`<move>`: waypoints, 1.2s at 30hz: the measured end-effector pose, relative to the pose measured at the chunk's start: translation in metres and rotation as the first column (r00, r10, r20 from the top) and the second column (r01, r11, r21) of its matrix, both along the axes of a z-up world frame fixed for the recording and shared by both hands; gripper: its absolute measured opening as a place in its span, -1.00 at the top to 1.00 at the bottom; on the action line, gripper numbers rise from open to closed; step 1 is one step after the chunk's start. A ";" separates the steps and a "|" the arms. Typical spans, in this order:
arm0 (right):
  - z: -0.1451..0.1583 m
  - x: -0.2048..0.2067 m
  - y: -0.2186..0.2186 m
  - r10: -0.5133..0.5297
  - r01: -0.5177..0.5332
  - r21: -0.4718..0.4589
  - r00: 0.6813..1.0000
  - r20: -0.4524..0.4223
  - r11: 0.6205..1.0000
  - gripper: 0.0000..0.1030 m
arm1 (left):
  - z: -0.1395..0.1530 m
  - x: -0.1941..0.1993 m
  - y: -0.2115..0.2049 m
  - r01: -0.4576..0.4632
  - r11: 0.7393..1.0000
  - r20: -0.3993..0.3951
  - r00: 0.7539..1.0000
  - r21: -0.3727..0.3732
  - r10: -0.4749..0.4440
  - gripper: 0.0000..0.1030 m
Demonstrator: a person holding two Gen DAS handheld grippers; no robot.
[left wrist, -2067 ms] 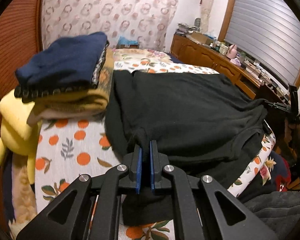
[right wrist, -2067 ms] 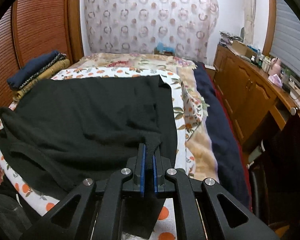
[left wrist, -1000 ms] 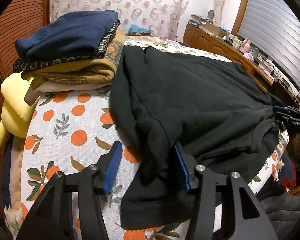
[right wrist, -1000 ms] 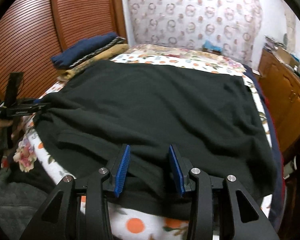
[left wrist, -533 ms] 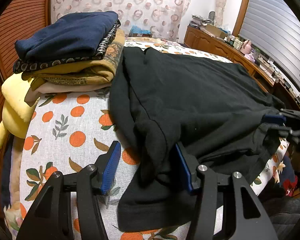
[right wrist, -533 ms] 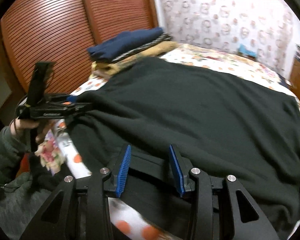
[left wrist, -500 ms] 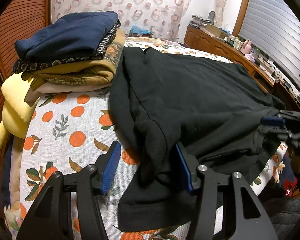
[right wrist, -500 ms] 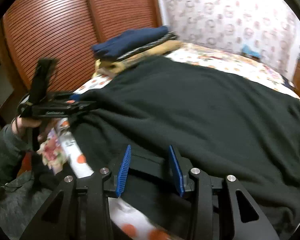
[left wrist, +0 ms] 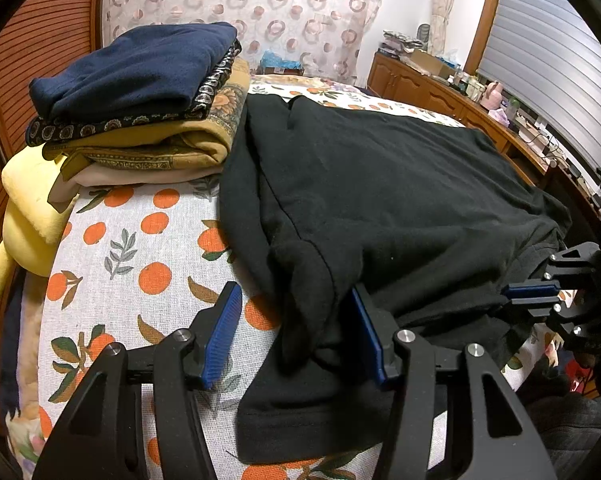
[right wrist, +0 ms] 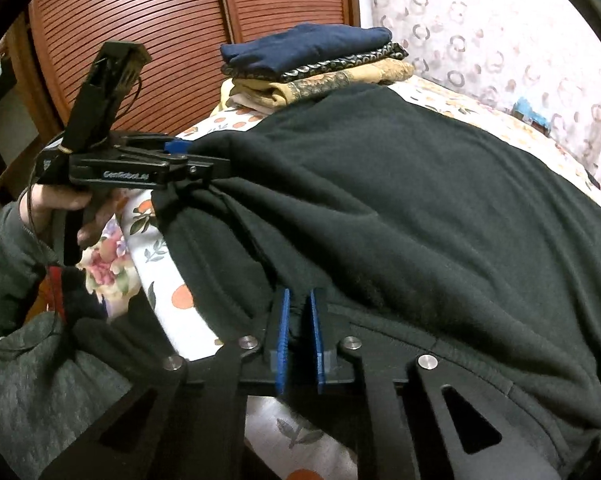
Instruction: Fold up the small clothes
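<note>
A black sweater [left wrist: 380,192] lies spread over the orange-print bed sheet [left wrist: 140,248]; it also fills the right wrist view [right wrist: 400,208]. My left gripper [left wrist: 296,336] is open, its blue pads either side of a bunched corner of the sweater's near left edge. It shows from the side in the right wrist view [right wrist: 196,160] at that corner. My right gripper [right wrist: 299,320] is shut on a fold of the sweater's near hem. It shows in the left wrist view [left wrist: 532,296] at the right edge.
A stack of folded clothes [left wrist: 140,100], navy on top, sits at the bed's far left, also seen in the right wrist view [right wrist: 316,64]. A yellow plush toy [left wrist: 24,220] lies beside it. Wooden slatted doors [right wrist: 180,40] stand on the left, a wooden dresser [left wrist: 440,96] on the right.
My right gripper has swung left along the near hem and closed on a fold of it. My left gripper stays open around the corner it released earlier.
</note>
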State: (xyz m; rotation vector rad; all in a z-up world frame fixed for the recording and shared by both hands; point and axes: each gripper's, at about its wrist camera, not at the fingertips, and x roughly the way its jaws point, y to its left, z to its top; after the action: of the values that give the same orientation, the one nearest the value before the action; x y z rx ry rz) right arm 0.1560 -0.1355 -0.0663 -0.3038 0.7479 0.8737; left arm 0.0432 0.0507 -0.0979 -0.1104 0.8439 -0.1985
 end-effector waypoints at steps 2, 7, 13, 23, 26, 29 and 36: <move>0.003 -0.003 0.000 0.010 -0.010 0.025 1.000 -0.004 1.000 0.83 | 0.001 0.000 0.001 -0.002 1.000 -0.003 1.000 -0.004 0.002 -0.08; 0.011 -0.021 -0.013 0.077 -0.074 0.087 0.997 -0.028 0.993 0.83 | 0.002 0.002 0.002 -0.008 1.000 -0.009 1.000 -0.013 0.008 -0.08; 0.005 -0.022 -0.015 0.053 -0.052 0.067 0.998 -0.014 0.996 0.83 | 0.002 0.005 0.001 -0.006 1.000 -0.010 1.000 -0.013 0.006 -0.08; 0.029 -0.037 -0.031 -0.034 0.027 0.088 0.997 0.076 0.996 0.71 | 0.002 0.007 -0.003 -0.004 1.000 -0.008 1.000 -0.006 0.004 -0.09; 0.028 -0.036 -0.036 -0.087 0.078 0.085 0.991 0.099 0.993 0.55 | 0.002 0.007 -0.004 -0.003 1.000 -0.007 1.000 -0.003 0.003 -0.10; 0.024 -0.032 -0.040 -0.134 0.126 0.080 0.985 0.110 0.989 0.54 | 0.002 0.008 -0.003 -0.002 1.000 -0.007 1.000 -0.004 0.002 -0.12; 0.004 -0.015 -0.058 -0.294 0.289 0.061 0.951 0.094 0.955 0.45 | 0.002 0.008 -0.004 -0.005 1.000 -0.004 1.000 -0.004 0.005 -0.12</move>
State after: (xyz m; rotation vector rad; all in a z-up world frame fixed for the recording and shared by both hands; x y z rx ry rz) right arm 0.1408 -0.1939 -0.0625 -0.1888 0.6564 0.5895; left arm 0.0514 0.0464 -0.0962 -0.1164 0.8472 -0.1949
